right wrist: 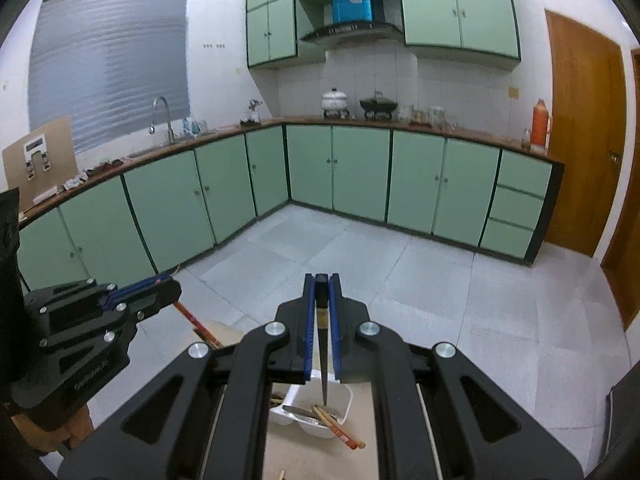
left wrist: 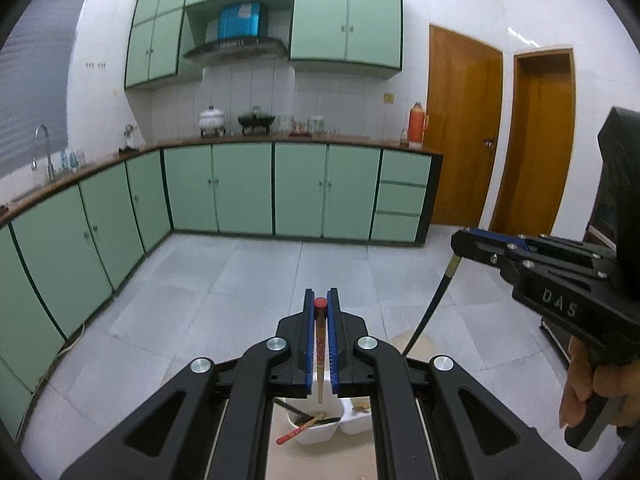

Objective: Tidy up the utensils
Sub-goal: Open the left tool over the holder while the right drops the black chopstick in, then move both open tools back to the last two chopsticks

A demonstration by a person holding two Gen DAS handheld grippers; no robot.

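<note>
As fingers (left wrist: 308,332) pinch, red-tipped chopstick (left wrist: 319,344) between, hanging down

Matt black plastic left gripper (left wrist: 321,316) (blue ribbed pads) clamps a wooden red-capped chopstick (left wrist: 319,356).

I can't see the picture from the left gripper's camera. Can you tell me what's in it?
The left gripper is shut on a wooden chopstick with a red end, held above a white container with more utensils in it. To the right, a hand holds the right gripper, shut on a black chopstick. Behind is a kitchen with green cabinets.
</note>
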